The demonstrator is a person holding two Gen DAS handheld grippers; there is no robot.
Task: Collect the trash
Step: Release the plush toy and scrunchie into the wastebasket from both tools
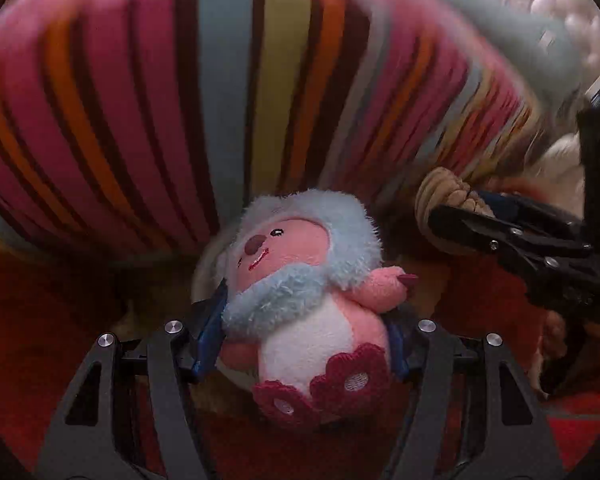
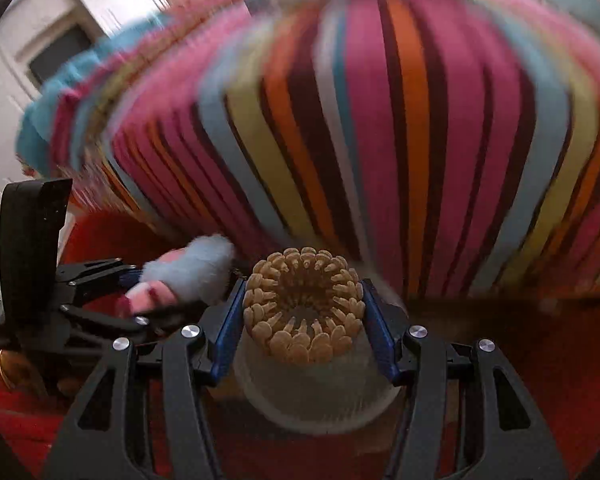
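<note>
My left gripper (image 1: 304,332) is shut on a pink plush toy (image 1: 300,300) with a pale blue furry hood and red flower feet, held between the blue pads. The toy also shows in the right wrist view (image 2: 184,276), at the left. My right gripper (image 2: 304,312) is shut on a tan ring-shaped woven thing with a white ribbed base (image 2: 304,304). That thing and the right gripper (image 1: 452,216) show at the right of the left wrist view. Both grippers are side by side, close to a striped cushion (image 1: 220,100).
The striped cushion (image 2: 380,120), in pink, orange, yellow, blue and brown, fills the upper half of both views, blurred by motion. A red surface (image 1: 40,320) lies below. A white door or cabinet (image 2: 40,40) is at the far left. A white beaded thing (image 1: 560,4) is upper right.
</note>
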